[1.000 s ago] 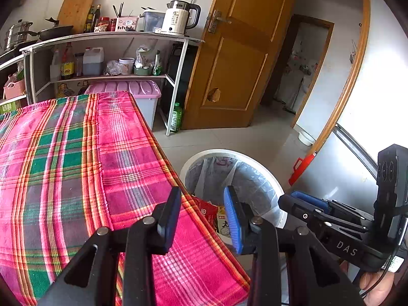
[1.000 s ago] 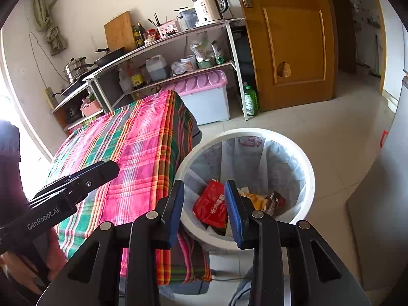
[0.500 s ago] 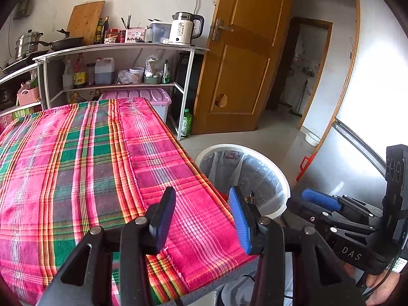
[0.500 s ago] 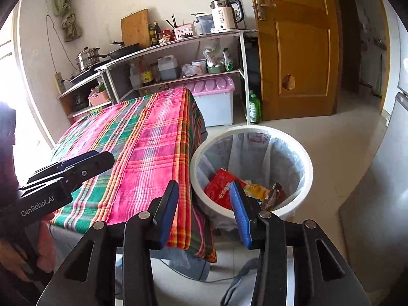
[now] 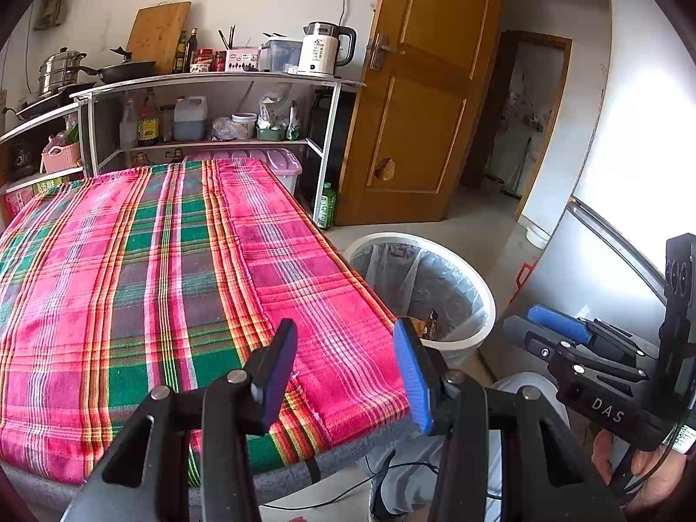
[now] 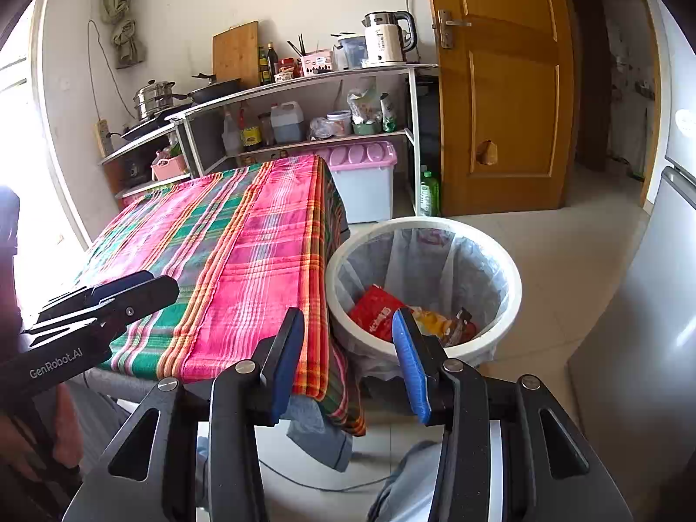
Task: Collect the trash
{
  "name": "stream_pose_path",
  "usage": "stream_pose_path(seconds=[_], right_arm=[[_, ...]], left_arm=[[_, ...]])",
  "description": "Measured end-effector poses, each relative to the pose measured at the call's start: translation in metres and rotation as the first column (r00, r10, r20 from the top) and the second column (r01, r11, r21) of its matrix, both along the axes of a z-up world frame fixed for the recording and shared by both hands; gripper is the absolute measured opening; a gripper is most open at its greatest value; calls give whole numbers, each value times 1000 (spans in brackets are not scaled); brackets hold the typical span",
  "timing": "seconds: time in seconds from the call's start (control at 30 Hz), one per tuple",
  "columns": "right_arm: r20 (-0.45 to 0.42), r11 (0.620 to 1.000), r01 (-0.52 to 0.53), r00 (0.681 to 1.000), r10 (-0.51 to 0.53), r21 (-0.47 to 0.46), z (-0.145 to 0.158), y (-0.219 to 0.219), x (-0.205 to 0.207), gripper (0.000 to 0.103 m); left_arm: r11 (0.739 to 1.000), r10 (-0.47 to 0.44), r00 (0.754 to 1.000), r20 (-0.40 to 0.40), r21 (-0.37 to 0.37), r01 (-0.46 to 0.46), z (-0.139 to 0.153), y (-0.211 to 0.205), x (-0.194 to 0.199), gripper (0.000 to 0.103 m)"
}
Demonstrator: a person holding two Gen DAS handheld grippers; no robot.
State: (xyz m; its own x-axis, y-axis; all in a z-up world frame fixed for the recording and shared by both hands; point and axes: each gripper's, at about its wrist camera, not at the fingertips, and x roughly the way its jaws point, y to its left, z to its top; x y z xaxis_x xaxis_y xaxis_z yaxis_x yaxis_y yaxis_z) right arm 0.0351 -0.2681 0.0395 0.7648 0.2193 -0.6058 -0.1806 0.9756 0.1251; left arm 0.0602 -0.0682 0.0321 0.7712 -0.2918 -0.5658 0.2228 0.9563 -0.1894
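Observation:
A white round bin [image 6: 513, 278] with a clear liner stands on the floor by the table's right side. It holds a red packet [image 6: 376, 309] and yellow and brown wrappers [image 6: 443, 326]. In the left wrist view only the bin [image 5: 483, 300] and a scrap of wrapper show. My left gripper [image 5: 344, 335] hangs over the near corner of the plaid tablecloth [image 5: 152, 282]; its jaws are opening and nothing is between them. My right gripper [image 6: 348, 322] is open and empty, held in front of the bin and short of it. Each gripper also shows from the side in the other's view.
A white shelf rack [image 5: 209, 78] with a kettle [image 5: 322, 50], pans and bottles runs along the back wall. Under it sit a pink-lidded box [image 6: 361, 165] and a green bottle [image 6: 428, 193]. A wooden door [image 6: 500, 100] stands open. A grey fridge [image 6: 644, 326] is on the right.
Both grippers have drawn back from the bin toward the table's near edge, so the bin looks smaller and farther. Both pairs of jaws stand wider than a second ago.

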Motion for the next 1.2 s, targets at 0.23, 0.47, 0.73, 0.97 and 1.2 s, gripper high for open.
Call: stream_pose_path(seconds=[0.23,0.47,0.73,0.97,1.2], right_arm=[[6,1000,7,1000,-7,-5,1,-1,-3,44],[13,1000,7,1000,-7,-12,2,1,-7,44],[14,1000,5,1000,-5,-16,2,3,-8,44],[13,1000,3,1000,-3,-16,1,2,-10,44],[13,1000,3,1000,-3,-16,1,2,-10,44]], left_arm=[[1000,9,1000,5,9,-9,-3,0,-6,48],[1000,6,1000,6,14,-6,-5,-3,-11,48],[1000,7,1000,9,18,-7,-5,-4,-12,48],[1000,8,1000,11,19,-8,-4,-4,-13,49],[1000,9,1000,9,19,-10,-4,-5,-14,49]])
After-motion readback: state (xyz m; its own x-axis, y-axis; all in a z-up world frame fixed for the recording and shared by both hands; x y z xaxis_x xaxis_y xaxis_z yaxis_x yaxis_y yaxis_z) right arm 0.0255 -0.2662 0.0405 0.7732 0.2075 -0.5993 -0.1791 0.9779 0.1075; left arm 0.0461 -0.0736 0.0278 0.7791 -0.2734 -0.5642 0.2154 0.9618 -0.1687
